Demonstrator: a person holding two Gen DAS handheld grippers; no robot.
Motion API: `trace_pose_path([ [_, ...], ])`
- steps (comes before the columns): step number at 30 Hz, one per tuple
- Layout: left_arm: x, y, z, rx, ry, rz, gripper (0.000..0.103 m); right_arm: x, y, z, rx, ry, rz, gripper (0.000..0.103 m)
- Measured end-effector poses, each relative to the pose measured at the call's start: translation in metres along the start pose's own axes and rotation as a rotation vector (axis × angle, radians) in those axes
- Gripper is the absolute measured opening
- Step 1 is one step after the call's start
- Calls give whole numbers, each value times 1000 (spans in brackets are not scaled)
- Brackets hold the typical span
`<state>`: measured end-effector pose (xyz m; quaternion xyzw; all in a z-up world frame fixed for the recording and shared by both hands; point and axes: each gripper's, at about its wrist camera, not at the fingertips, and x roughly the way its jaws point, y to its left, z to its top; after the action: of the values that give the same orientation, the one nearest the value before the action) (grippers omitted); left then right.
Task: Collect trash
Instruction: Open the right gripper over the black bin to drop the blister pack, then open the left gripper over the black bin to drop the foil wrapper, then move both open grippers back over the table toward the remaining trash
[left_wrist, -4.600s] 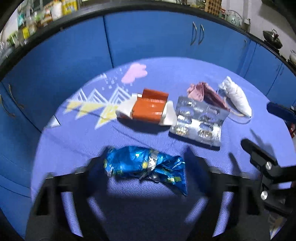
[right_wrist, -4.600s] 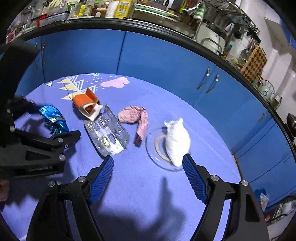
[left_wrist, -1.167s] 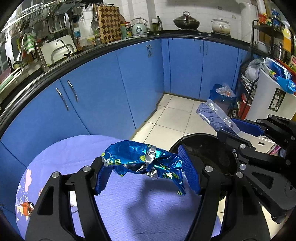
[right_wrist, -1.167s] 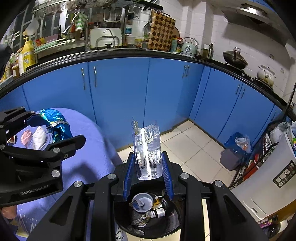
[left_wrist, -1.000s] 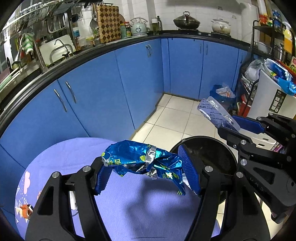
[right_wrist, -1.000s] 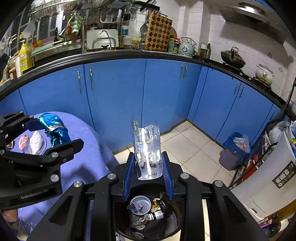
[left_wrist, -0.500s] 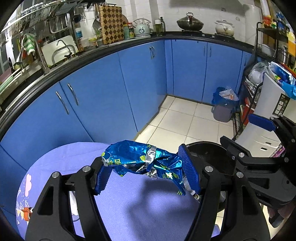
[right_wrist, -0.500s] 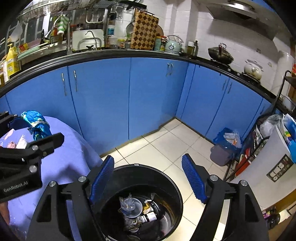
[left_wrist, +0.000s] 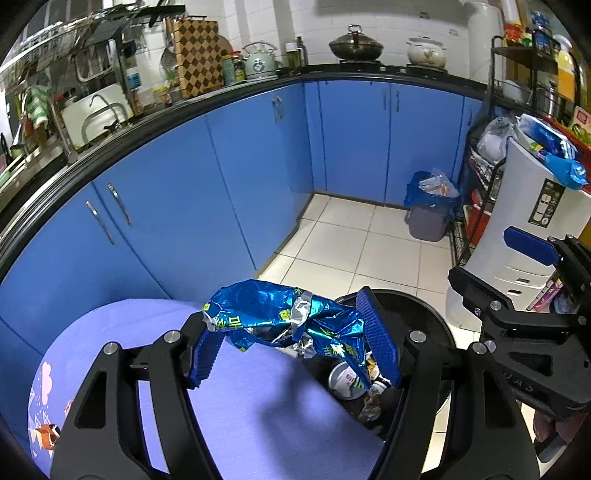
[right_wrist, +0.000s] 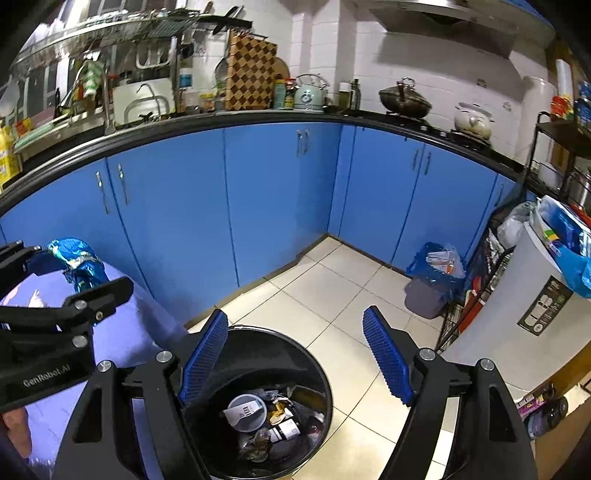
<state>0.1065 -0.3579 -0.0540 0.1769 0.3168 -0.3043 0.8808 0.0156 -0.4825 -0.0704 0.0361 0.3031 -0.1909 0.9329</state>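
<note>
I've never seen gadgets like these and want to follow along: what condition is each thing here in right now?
Left gripper: jaws clamped on the wrapper.
Blue foil wrapper: crumpled, held above the table edge.
Right gripper: jaws open, nothing between them.
Black bin: uncovered, trash at the bottom.
Small lined bin: full.
Cabinet doors: closed.

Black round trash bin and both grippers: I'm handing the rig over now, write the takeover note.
Right gripper: open and empty above the black round trash bin; its jaws have just been opening, nothing between them.
Left gripper: shut on the crumpled blue foil snack wrapper, at the edge of the purple tablecloth, beside the bin.
Done: the bin already holds a white cup and other scraps.
Left: carry the wrapper over the bin, release, then check the table for more trash.
</note>
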Motion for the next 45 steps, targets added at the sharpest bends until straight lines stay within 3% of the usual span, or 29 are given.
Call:
trace_pose_path([
  [9,2,-17,12,20,-10,-23,73,-12,-21,4,38,-30,-58,74],
  [14,1,-17,15,3,-16,-21,94,-14,-31,4,58,-34,-106,74],
  [21,3,-9,12,-20,1,2,98,-12,-28,1,76,-13,-88,74],
  [34,-20,45,-8,-110,-10,62,98,-18,36,10,-22,-26,-9,74],
  [45,-50,115,-42,-218,-12,139,98,-26,117,18,-133,-40,84,74],
])
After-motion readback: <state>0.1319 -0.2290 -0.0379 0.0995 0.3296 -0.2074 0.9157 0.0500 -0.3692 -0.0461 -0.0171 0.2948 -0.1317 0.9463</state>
